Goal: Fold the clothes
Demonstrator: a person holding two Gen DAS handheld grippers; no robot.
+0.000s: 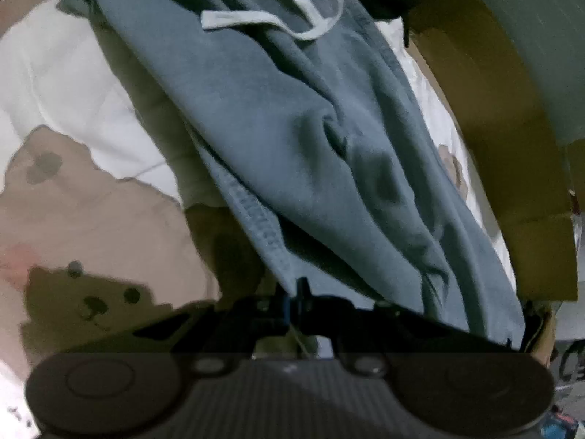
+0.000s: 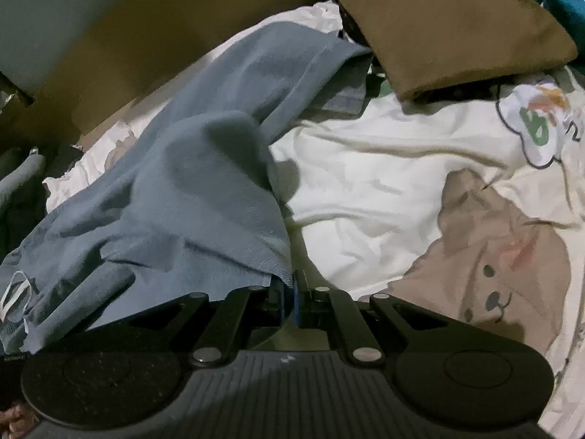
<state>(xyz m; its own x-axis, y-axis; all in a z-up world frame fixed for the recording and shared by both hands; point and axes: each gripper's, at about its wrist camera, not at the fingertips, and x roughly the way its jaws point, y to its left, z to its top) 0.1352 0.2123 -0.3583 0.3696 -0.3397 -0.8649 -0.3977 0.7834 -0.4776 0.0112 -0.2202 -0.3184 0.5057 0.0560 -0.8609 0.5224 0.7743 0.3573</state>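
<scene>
Both grippers, left point(image 1: 298, 294) and right point(image 2: 289, 292), pinch the blue trousers point(image 1: 292, 128) by thin edges; a tug could slip the cloth free

Sweatpants point(image 1: 292, 139) waistband (top edge) cut off

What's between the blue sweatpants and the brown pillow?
In the right wrist view, nothing much: the blue sweatpants' far end reaches almost to the brown pillow, with just a dark gap and a bit of white bedsheet there.
</scene>
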